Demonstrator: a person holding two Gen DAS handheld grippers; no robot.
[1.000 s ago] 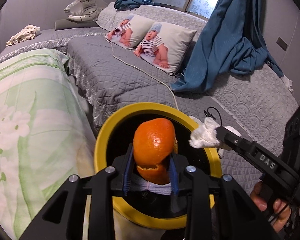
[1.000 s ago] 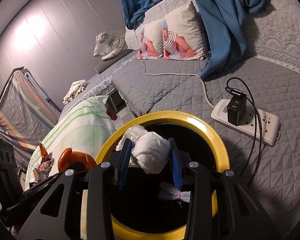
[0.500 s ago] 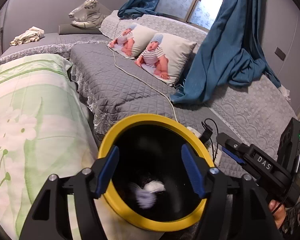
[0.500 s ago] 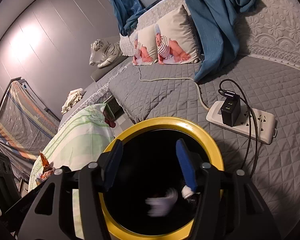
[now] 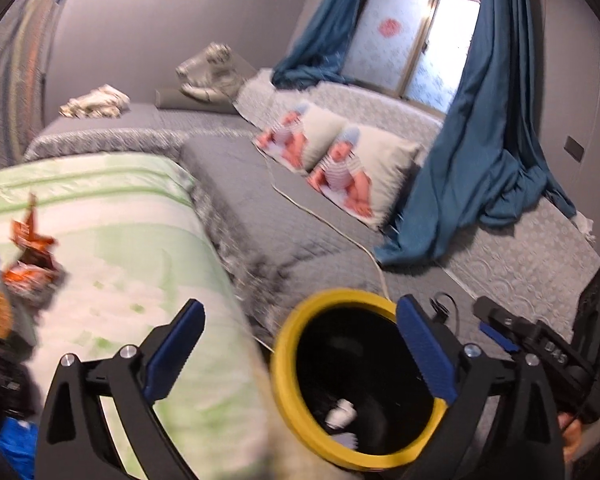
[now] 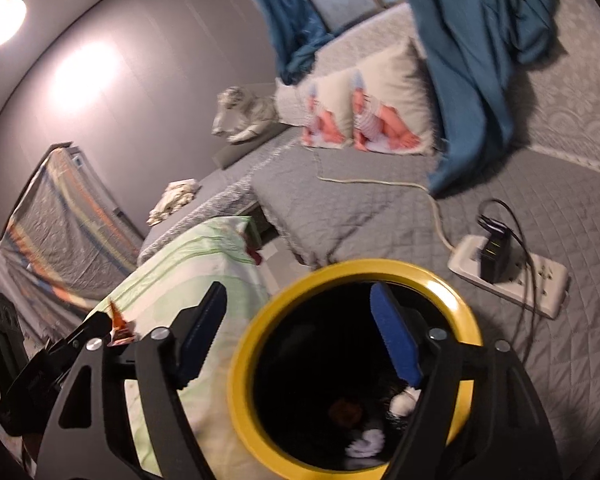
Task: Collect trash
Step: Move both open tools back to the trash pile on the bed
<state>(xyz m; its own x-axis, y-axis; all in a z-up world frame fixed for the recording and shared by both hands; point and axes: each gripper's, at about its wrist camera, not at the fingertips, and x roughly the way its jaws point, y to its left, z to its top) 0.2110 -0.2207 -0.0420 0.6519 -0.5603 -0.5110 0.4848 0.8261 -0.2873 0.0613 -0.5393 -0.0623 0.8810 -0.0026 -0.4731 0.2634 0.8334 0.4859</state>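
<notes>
A black bin with a yellow rim (image 5: 288,344) (image 6: 244,356) stands below both grippers. White tissue wads (image 5: 342,416) (image 6: 404,402) and an orange peel (image 6: 346,410) lie inside it. My left gripper (image 5: 300,344) is open and empty, above the bin's left rim. My right gripper (image 6: 300,328) is open and empty over the bin's left half. Orange snack wrappers (image 5: 30,264) (image 6: 118,326) lie on the green floral cover (image 5: 120,240) to the left. The right gripper also shows in the left wrist view (image 5: 496,330).
A grey quilted bed (image 5: 268,220) runs behind the bin. A white power strip (image 6: 508,280) with a black charger lies on it at the right, with a cord. Baby-print pillows (image 5: 352,168) and blue curtains (image 5: 480,140) are further back.
A second ago the left gripper held the orange peel and the right a tissue wad over the bin. Both opened and dropped them in. Both grippers have since shifted left and opened wider.
</notes>
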